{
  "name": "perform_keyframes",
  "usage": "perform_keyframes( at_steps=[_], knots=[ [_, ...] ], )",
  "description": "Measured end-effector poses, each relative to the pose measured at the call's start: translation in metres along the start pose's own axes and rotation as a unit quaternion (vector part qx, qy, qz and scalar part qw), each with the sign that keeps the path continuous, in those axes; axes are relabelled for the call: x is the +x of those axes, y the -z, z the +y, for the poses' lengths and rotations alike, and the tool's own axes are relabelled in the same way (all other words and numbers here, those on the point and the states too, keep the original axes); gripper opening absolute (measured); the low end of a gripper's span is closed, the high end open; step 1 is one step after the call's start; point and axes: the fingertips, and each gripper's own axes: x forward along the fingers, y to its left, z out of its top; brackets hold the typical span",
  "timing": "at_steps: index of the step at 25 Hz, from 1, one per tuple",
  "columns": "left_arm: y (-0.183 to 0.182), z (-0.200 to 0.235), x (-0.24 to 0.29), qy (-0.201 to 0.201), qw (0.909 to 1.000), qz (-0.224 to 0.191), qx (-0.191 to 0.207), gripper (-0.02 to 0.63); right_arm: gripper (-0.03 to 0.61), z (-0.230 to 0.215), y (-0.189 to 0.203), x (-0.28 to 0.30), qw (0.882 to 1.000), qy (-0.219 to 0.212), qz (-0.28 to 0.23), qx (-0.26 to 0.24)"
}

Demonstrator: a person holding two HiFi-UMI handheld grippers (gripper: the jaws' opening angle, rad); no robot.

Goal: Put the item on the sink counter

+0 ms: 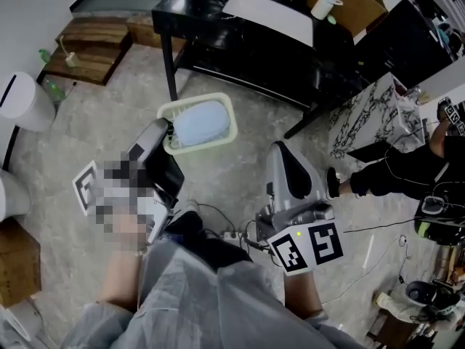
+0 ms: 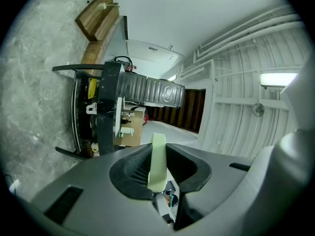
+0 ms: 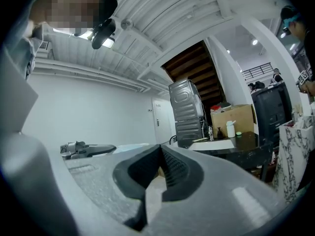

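Note:
A pale green plastic basin (image 1: 231, 115) with something light blue (image 1: 200, 122) inside hangs above the stone floor in the head view. My left gripper (image 1: 168, 133) is shut on its near rim. In the left gripper view that rim (image 2: 156, 154) shows as a thin pale green strip pinched between the two ribbed pads, at my left gripper (image 2: 158, 167). My right gripper (image 1: 280, 153) is to the right of the basin, apart from it and pointing away from me. In the right gripper view my right gripper (image 3: 160, 167) is shut with nothing between its pads.
A black table (image 1: 218, 42) with a white cup (image 1: 325, 4) stands ahead. Wooden steps (image 1: 87, 46) are at the far left, a marble-patterned panel (image 1: 363, 115) and a crouching person (image 1: 407, 166) at the right. Cables (image 1: 225, 231) lie by my feet. A metal appliance (image 3: 187, 112) stands beyond.

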Motion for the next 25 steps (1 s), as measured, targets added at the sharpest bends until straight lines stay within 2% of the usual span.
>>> perform_keyframes(
  at_steps=[9, 15, 25],
  knots=[
    [-0.05, 0.012, 0.039, 0.005, 1.0, 0.007, -0.001, 0.084, -0.003, -0.01, -0.002, 0.062, 1.0, 0.009, -0.004, -0.002],
    [-0.105, 0.009, 0.062, -0.004, 0.9999, 0.005, -0.01, 0.084, -0.003, -0.001, -0.011, 0.122, 1.0, 0.013, 0.006, 0.004],
    [-0.121, 0.021, 0.059, -0.001, 0.9999, -0.01, -0.004, 0.084, -0.003, -0.002, 0.002, 0.139, 1.0, 0.003, 0.007, 0.004]
  ],
)
